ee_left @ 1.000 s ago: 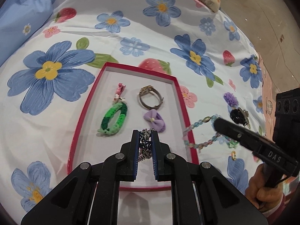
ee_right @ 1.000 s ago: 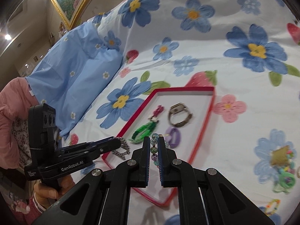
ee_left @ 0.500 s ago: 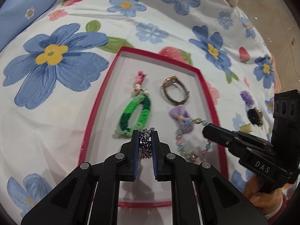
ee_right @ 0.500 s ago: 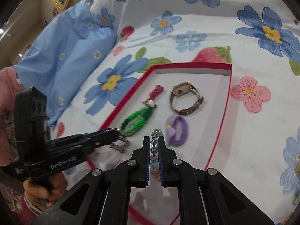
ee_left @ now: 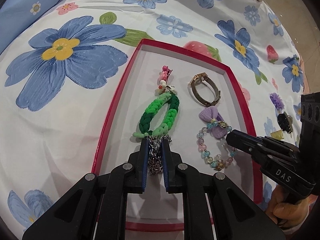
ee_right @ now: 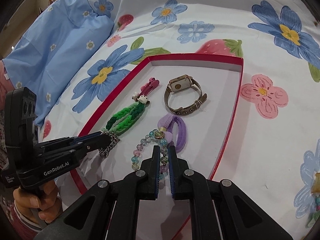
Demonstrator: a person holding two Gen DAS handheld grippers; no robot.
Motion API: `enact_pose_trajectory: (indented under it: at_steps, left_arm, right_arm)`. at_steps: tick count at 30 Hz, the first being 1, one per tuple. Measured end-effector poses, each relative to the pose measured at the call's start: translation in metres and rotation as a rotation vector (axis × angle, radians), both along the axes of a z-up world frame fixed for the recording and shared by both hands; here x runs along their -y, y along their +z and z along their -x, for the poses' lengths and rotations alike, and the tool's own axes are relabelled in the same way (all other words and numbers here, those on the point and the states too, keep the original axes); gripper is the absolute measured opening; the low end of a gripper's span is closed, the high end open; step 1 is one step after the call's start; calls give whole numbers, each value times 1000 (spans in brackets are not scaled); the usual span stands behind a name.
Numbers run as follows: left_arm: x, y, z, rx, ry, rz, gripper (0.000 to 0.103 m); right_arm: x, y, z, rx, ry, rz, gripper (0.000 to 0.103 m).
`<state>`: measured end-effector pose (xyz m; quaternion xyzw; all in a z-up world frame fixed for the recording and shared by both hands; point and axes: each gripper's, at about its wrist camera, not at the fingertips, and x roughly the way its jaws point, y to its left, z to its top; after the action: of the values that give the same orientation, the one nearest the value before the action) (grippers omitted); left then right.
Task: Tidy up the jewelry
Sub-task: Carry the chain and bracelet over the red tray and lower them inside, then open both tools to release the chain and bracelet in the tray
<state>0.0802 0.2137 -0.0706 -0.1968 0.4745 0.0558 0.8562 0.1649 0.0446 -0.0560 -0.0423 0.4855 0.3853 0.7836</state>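
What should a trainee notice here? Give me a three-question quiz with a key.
1. True or false: the left gripper is shut on the silver chain.
2. Which item lies partly on the purple bow hair tie? A. gold watch B. beaded bracelet C. green braided band
3. Fill in: both grippers hold their pieces over the ___ tray.

Key: 1 true: the chain is pinched between its pads. 2 B: held by the right gripper, it overlaps the bow. 3 red.
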Motion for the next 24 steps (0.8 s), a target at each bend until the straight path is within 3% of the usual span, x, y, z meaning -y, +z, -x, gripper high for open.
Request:
enact_pose_trajectory:
  at_steps: [8, 12, 14, 20, 22, 24]
  left_arm:
    - [1, 0, -1, -9, 8, -9, 13]
    - [2, 3, 0, -5, 10, -12, 22]
    - [4, 5, 1, -3, 8, -19, 22]
    - [7, 17, 9, 20, 16, -10, 38]
    - [10, 21, 12, 31, 15, -3, 40]
    - [13, 26, 14, 47, 14, 5, 49]
  right_arm:
    - [1, 0, 0, -14, -1, -14, 14]
    - [4, 3, 0, -23, -2, -39, 26]
    - [5, 6, 2, -16, 0, -47, 26]
    - [15, 17, 6, -11, -12, -91, 28]
    - [21, 23, 9, -2, -23, -109, 34]
    - [30, 30, 11, 6, -35, -134, 35]
